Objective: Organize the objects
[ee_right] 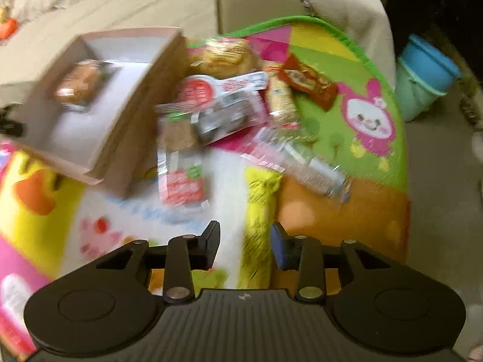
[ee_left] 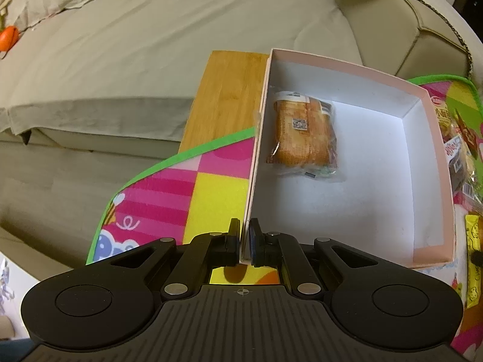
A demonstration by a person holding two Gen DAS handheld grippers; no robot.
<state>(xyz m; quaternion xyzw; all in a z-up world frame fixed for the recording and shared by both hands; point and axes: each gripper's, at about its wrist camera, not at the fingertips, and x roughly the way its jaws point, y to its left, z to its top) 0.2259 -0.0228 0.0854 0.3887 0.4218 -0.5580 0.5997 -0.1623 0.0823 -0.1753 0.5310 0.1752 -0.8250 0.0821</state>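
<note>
A pink cardboard box with a white inside sits on a colourful play mat. One wrapped bread snack lies inside it. My left gripper is shut on the box's near left wall. In the right wrist view, which is blurred, the box is at the left and holds the same snack. Several wrapped snacks lie in a heap on the mat to its right. My right gripper is open and empty above a yellow packet.
A bamboo board lies under the mat by a beige sofa. Snack packets lie beyond the box's right wall. A blue and green bucket stands off the mat at the right. An orange object lies on the sofa.
</note>
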